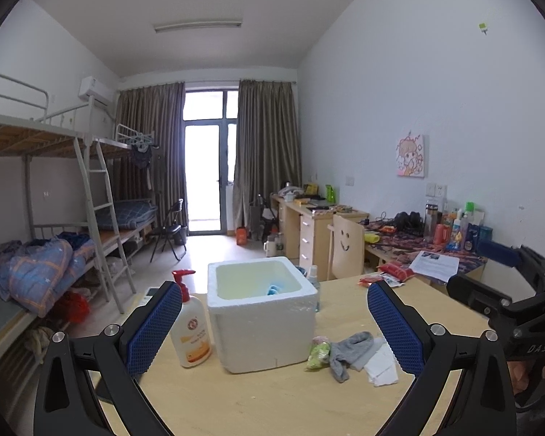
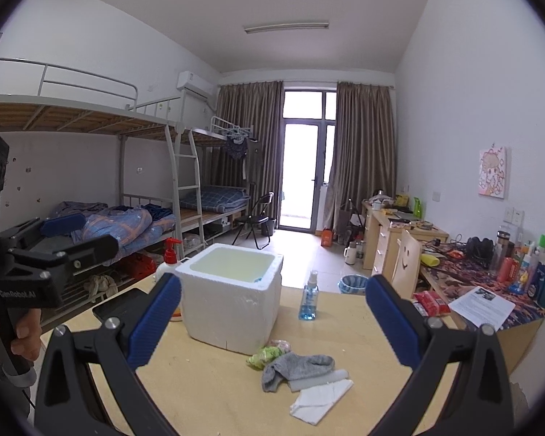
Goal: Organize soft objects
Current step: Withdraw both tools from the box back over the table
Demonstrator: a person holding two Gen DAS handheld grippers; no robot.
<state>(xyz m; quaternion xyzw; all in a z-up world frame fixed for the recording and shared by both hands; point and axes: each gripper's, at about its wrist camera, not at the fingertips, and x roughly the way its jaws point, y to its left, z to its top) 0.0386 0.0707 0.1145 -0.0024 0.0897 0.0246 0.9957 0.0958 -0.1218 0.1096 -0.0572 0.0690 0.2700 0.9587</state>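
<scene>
Both claws are spread wide w/ nothing between the blue pads, held above the near edge of the wooden counter (image 1: 258,392). Left claw (image 1: 274,330) looks straight at a white foam box (image 1: 263,330) standing open-topped mid-counter; a bit of blue cloth (image 1: 273,288) shows inside it, low against the right inner wall. Right claw (image 2: 272,323) sees the same box from further right; the left claw's body also appears at the left edge of that view, gripped by a hand (image 2: 23,330).

Soft items lie in a small heap on the counter just right of the box's near corner: a grey sock (image 2: 296,367) crumpled on top, a green-and-pink bundle (image 2: 267,352) touching its left/far side & close to the box wall, a white folded cloth (image 2: 321,399) near-right of the sock, partly under it. None of these is in either claw.

Other stuff: lotion pump bottle w/ red top (image 1: 190,334) just left of the box, blue spray bottle (image 2: 309,296) beyond the box's right side, a red packet (image 1: 396,272) at the far right counter edge. Bunk beds (image 1: 54,218) along the left wall, cluttered desks (image 1: 418,239) along the right
</scene>
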